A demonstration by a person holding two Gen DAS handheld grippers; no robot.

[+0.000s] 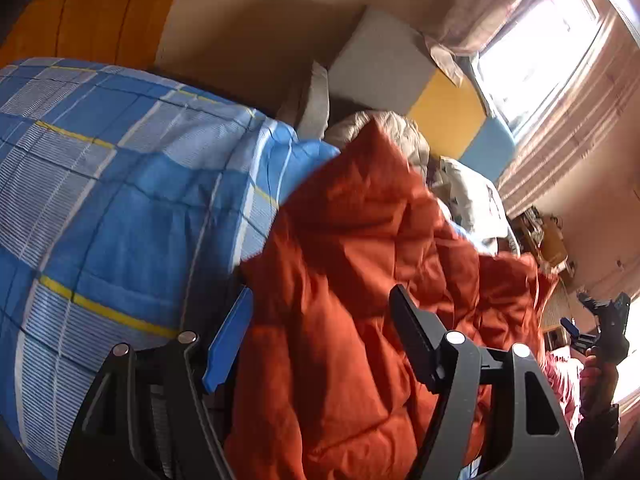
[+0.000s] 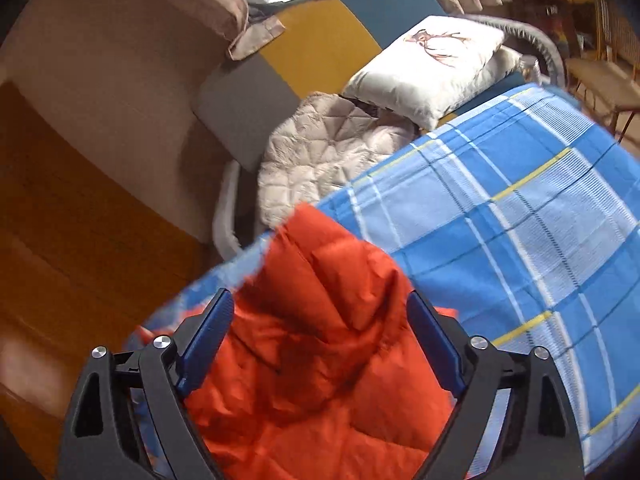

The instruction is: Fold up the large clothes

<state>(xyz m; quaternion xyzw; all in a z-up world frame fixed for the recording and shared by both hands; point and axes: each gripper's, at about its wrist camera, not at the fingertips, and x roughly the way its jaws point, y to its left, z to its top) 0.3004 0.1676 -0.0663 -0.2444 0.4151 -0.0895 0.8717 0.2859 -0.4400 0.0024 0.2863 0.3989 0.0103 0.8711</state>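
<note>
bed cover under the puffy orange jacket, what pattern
Blue plaid bed cover with white and yellow lines, clearest in the right wrist view.

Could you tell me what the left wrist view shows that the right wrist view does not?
Only the left wrist view shows the bright window and the right gripper held up at the far right. Only the right wrist view shows the wooden chair and the pillow's printed face. Both show the orange jacket between open jaws, lying on the blue plaid quilt.

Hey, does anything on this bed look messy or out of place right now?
The orange puffer jacket lies crumpled and bunched on the blue plaid bedspread, not flat. A beige quilted garment is heaped by the pillow. Nothing looks torn or spilled.
</note>
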